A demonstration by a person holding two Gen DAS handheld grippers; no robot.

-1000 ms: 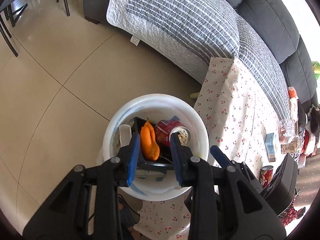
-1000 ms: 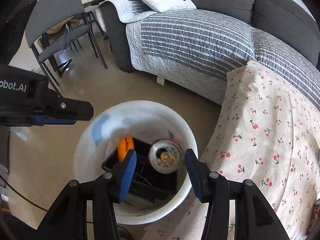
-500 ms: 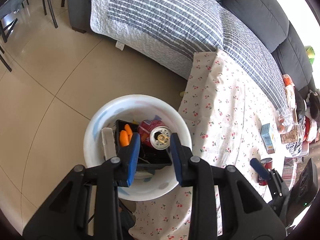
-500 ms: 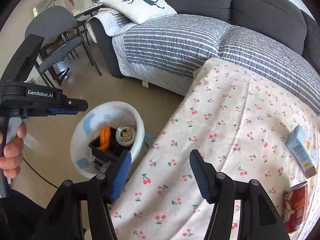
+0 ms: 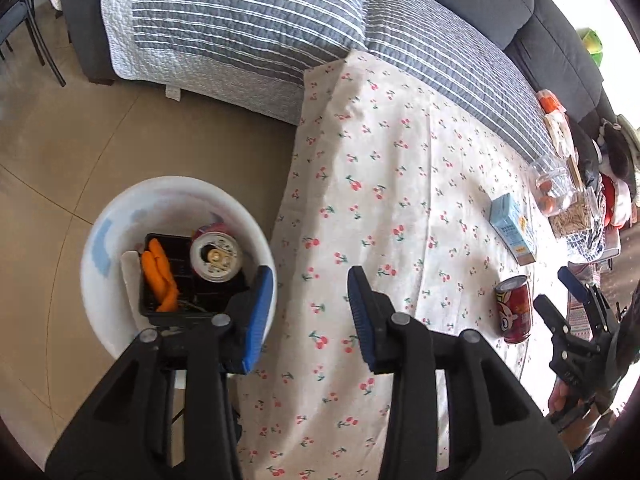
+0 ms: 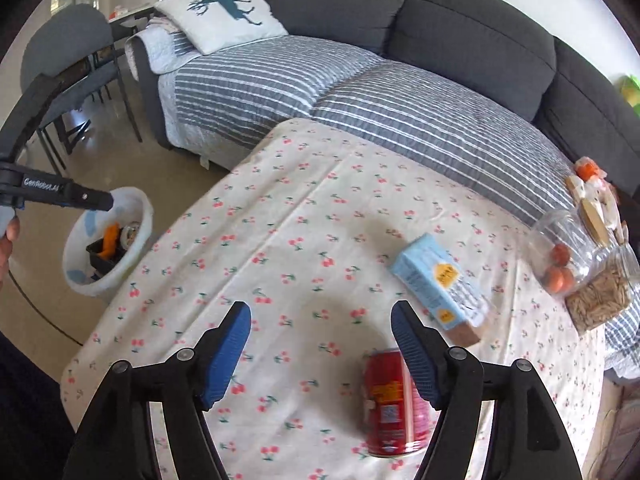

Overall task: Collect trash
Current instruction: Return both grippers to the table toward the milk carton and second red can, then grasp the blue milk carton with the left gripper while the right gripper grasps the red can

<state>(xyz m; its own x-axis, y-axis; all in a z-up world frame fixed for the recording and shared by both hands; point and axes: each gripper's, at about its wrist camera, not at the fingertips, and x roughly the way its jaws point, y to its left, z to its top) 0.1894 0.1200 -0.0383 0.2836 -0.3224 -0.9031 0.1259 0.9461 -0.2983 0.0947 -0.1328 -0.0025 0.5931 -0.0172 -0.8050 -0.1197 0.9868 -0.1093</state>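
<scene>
Left gripper (image 5: 311, 312) jaws apart, just opened wider, nothing between. Right gripper (image 6: 321, 338) jaws spread wide, just opened, empty, above red can (image 6: 394, 402) on tablecloth (image 6: 304, 240).

the left wrist view looks steeply down past its blue-padded fingers at the edge of the cherry-print tablecloth (image 5: 392, 184) and, close below, the white plastic bin (image 5: 100, 240) on the floor. the right wrist view faces the same cloth (image 6: 304, 216) from farther right, towards the dark grey sofa (image 6: 460, 32). both share the upright red can (image 5: 514, 308) (image 6: 390, 400) and the pale blue carton (image 5: 512, 226) (image 6: 440, 284).
</scene>
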